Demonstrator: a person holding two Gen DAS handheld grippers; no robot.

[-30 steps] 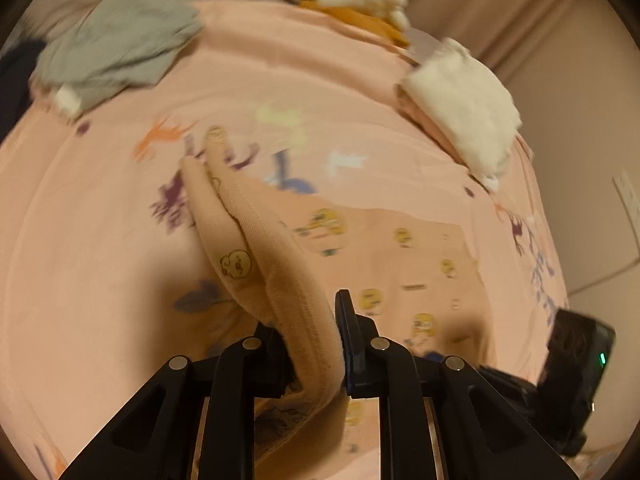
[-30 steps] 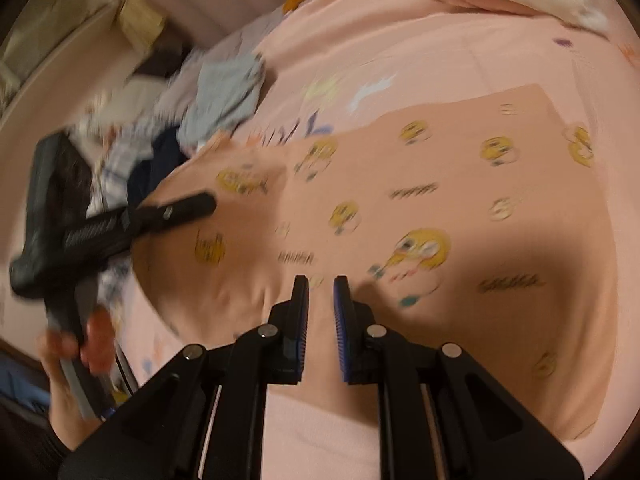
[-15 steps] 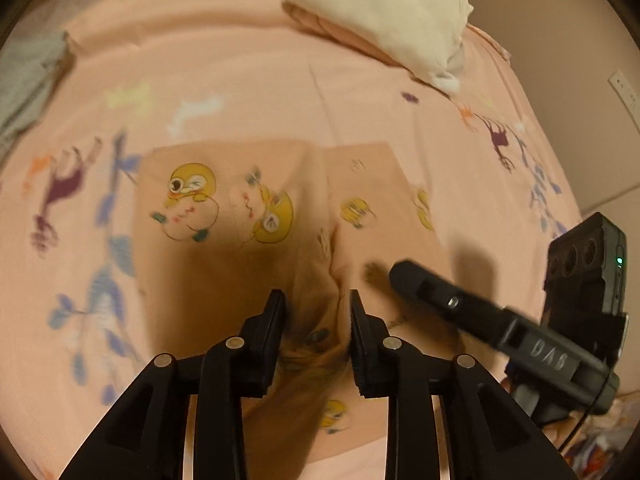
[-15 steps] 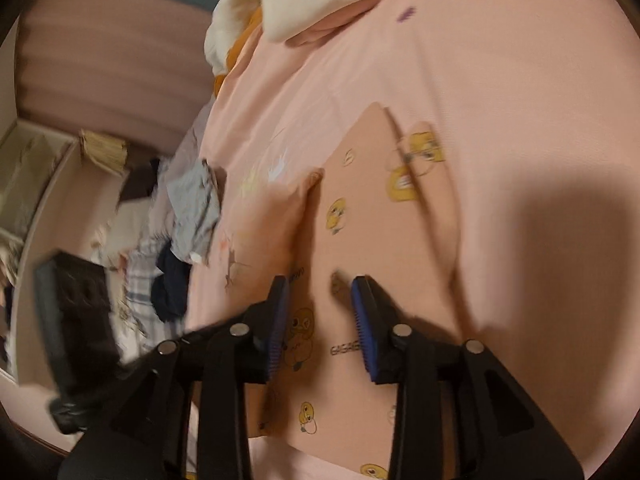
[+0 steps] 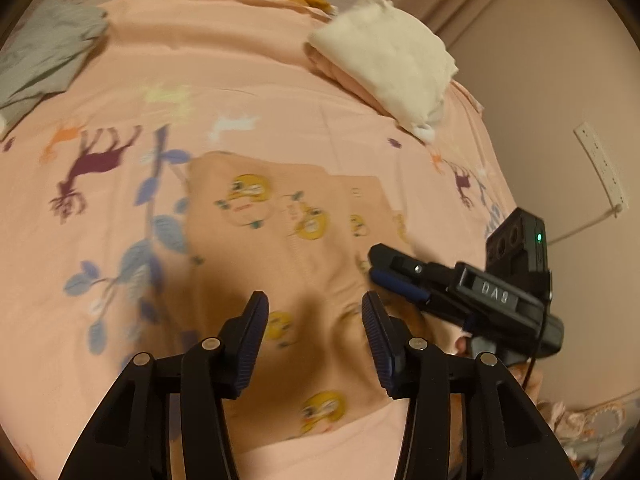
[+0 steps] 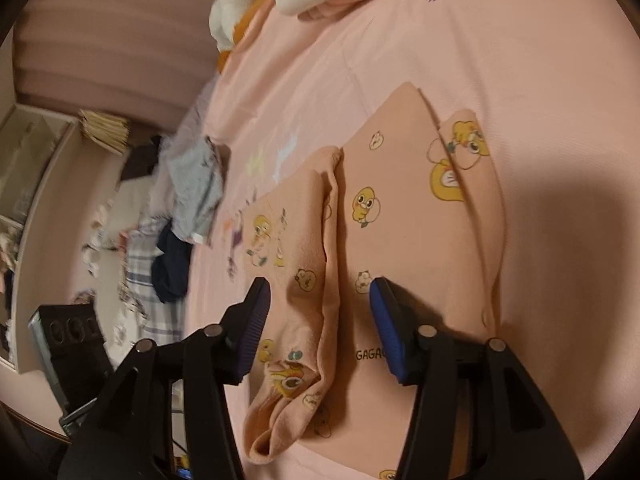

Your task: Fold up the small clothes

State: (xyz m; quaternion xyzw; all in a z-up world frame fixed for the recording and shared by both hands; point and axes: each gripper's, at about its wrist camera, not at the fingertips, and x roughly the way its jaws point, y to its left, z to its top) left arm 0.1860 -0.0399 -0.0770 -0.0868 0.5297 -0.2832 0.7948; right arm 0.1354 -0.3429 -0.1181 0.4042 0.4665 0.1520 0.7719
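Letting go is what we read here: both claws are spreading their jaws over the peach garment [image 5: 296, 240], and neither pinches cloth. Our left claw [image 5: 314, 316] hangs with the garment directly below and ahead of it, cloth showing in the gap but clear of the pads. Our right claw [image 6: 320, 316] stands over the same garment [image 6: 400, 208], which lies flat on the pink bedsheet [image 5: 248, 80]. From the right claw, the folded-over flap [image 6: 296, 240] runs straight ahead between the jaws, its rolled end nearest us, so the garment's long axis lines up with that claw's pointing direction. From the left claw the right claw [image 5: 390, 272] sits just to the right and slightly ahead, tips low over the cloth. We judge the right claw better placed for the next fold across that axis. A folded white cloth [image 5: 384, 64] lies well ahead.
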